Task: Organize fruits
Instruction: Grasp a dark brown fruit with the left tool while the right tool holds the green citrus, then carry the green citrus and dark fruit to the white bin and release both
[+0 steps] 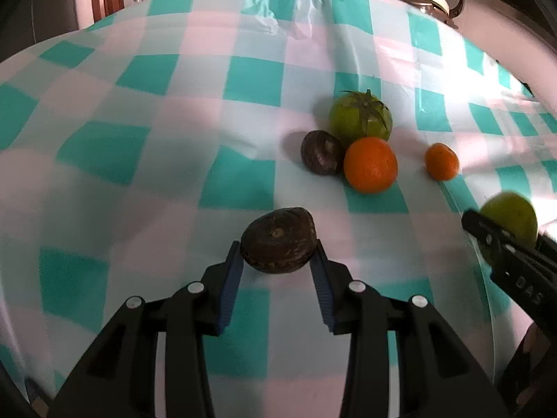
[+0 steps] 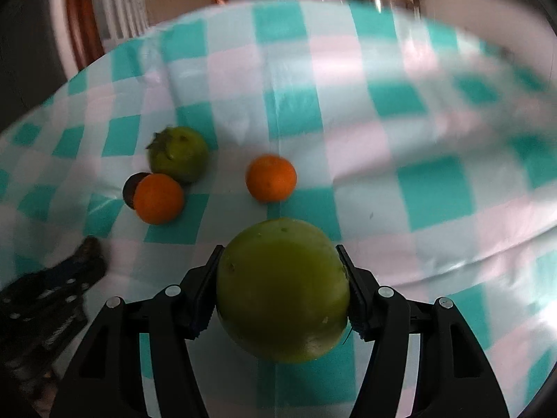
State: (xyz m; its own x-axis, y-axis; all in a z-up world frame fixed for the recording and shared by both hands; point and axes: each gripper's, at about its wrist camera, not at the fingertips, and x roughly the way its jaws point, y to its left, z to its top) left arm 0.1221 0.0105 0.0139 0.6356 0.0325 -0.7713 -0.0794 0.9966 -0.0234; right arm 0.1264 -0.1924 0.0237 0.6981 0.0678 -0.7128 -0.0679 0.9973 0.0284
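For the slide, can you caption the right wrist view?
Right gripper clamps a green fruit above the checked tablecloth, two oranges beyond.

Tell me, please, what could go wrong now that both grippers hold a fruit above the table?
1. The left gripper pinches the dark fruit only at its jaw tips, so it might slip out.
2. The green fruit in the right gripper is wide and smooth; it could roll free.
3. Set down carelessly, either could knock the orange beside the green tomato.
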